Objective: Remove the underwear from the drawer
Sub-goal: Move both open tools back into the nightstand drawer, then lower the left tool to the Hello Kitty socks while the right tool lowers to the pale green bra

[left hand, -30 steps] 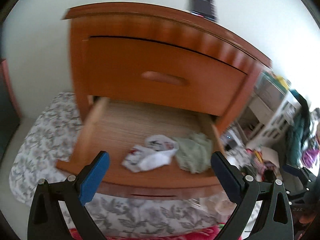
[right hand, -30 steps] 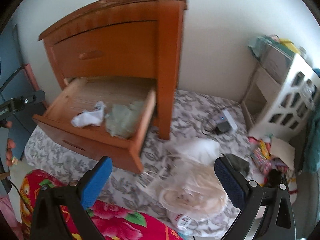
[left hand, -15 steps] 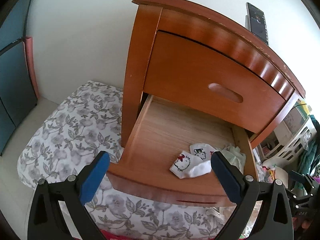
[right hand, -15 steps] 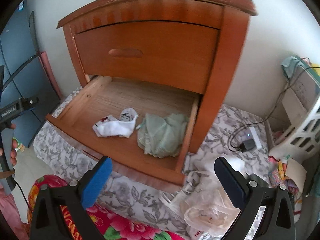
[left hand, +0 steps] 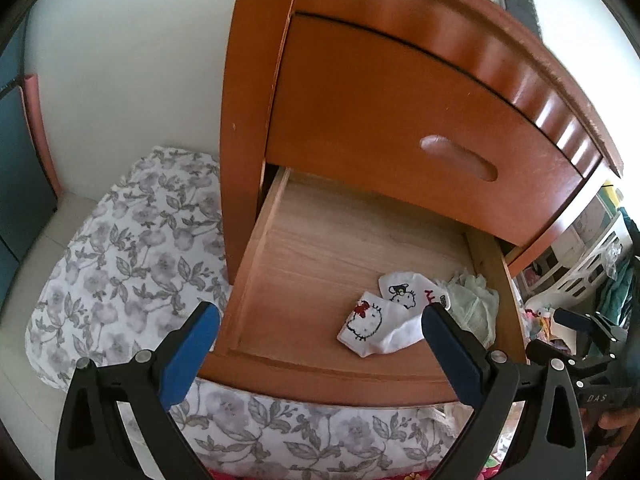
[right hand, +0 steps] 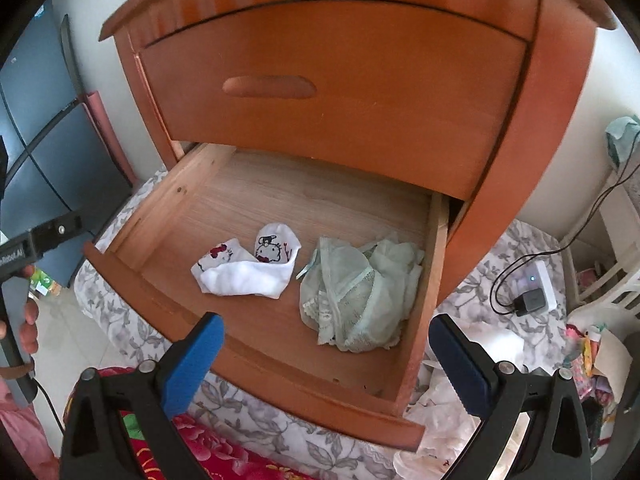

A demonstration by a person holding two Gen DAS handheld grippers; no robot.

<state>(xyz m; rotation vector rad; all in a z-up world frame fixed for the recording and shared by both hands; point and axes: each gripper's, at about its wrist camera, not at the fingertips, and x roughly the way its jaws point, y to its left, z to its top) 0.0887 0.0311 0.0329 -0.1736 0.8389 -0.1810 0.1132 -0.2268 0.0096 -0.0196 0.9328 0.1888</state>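
Note:
The lower drawer (right hand: 276, 350) (left hand: 256, 248) of an orange-brown wooden nightstand (right hand: 360, 92) (left hand: 384, 112) is pulled out. Inside lie pale green lace underwear (right hand: 360, 288) (left hand: 474, 304) at the right and white cartoon-print socks (right hand: 248, 268) (left hand: 384, 320) to its left. My right gripper (right hand: 326, 356) hovers open above the drawer's front edge, nothing between its blue pads. Open too, my left gripper (left hand: 320, 344) hangs over the drawer's front left part, holding nothing.
The upper drawer (right hand: 332, 92) is closed. A grey floral cloth (left hand: 132, 252) (right hand: 516, 280) lies under the nightstand. A charger and cable (right hand: 528, 300) and a white rack (right hand: 616, 240) sit right. A dark phone (left hand: 518, 0) lies on top. A hand (right hand: 28, 320) holds the other gripper.
Both grippers have moved in closer to the open drawer, which now fills more of each view. The right view has swung left, centring on the drawer. Both stay open.

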